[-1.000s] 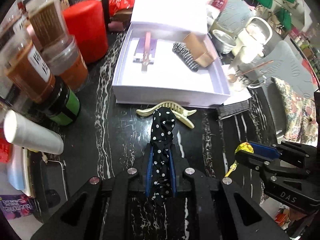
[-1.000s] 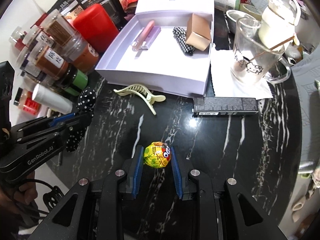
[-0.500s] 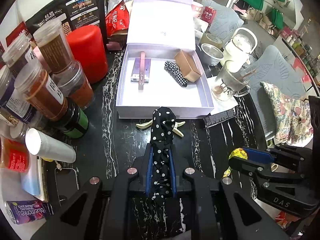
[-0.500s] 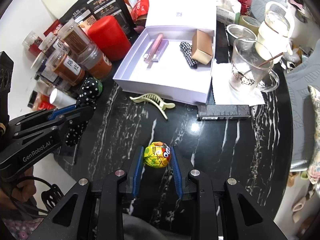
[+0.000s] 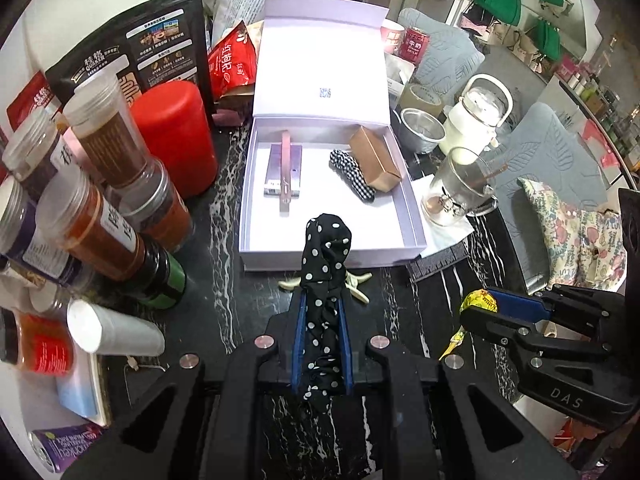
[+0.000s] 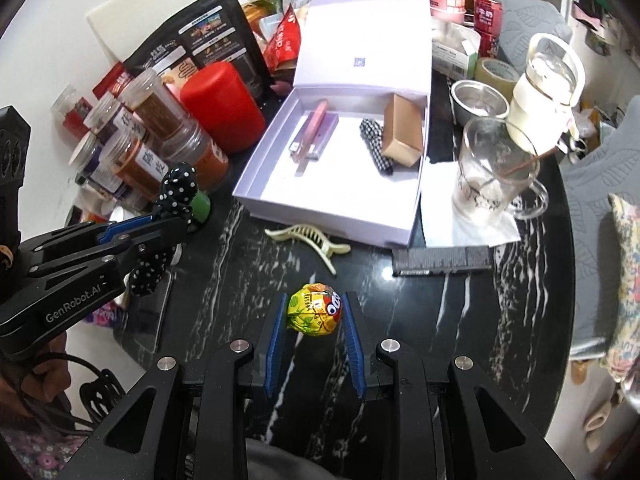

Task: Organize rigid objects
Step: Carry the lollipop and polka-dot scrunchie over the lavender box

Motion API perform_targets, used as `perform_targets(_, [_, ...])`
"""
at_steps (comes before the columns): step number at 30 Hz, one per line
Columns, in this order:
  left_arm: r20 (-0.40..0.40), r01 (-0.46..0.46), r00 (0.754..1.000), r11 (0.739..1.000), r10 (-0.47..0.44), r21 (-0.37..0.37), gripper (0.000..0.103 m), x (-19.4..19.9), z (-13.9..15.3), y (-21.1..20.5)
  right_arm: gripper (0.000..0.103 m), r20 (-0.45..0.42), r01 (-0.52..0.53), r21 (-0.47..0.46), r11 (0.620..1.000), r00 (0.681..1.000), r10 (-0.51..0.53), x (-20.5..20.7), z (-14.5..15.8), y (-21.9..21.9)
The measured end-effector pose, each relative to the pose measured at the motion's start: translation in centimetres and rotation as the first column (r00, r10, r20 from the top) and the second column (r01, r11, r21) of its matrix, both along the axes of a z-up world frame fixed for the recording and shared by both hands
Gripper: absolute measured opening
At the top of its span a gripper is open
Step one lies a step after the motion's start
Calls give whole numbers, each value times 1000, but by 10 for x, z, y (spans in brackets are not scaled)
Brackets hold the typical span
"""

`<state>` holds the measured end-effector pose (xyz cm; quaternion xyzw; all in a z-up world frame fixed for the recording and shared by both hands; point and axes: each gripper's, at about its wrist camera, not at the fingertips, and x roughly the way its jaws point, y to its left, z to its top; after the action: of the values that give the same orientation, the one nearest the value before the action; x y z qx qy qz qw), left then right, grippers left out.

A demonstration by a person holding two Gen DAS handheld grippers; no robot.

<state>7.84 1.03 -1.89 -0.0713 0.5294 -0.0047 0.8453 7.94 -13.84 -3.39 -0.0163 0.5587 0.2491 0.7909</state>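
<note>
While both tongs hung above the tabletop (image 6: 460,320), left tongs (image 5: 322,320) clamped a soft, limp polka-dot scrunchie (image 5: 326,280) mid-length; right tongs (image 6: 316,322) pinched a light, crinkly foil-wrapped ball (image 6: 315,314) at its widest part.

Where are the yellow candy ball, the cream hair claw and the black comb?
yellow candy ball (image 6: 315,314), right wrist view, front of wrapper.
cream hair claw (image 6: 305,235), right wrist view, curved back.
black comb (image 6: 442,259), right wrist view, middle of spine.

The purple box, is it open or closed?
Open. The box has its lid standing up at the back, and you can see a brown carton inside.
</note>
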Motion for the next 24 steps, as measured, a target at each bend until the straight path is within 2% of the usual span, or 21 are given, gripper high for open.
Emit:
perform_targets(9, [-33,-10,999,1000,9,-13,15,33,-14,10,27,-7,-11,-2,1000,1000,11,30,-5,8])
perform_targets(24, [-108,-17,994,999,14,-28,15,102,-57,17,27,-79,-18,-17,1000,997,16,99,-43,21])
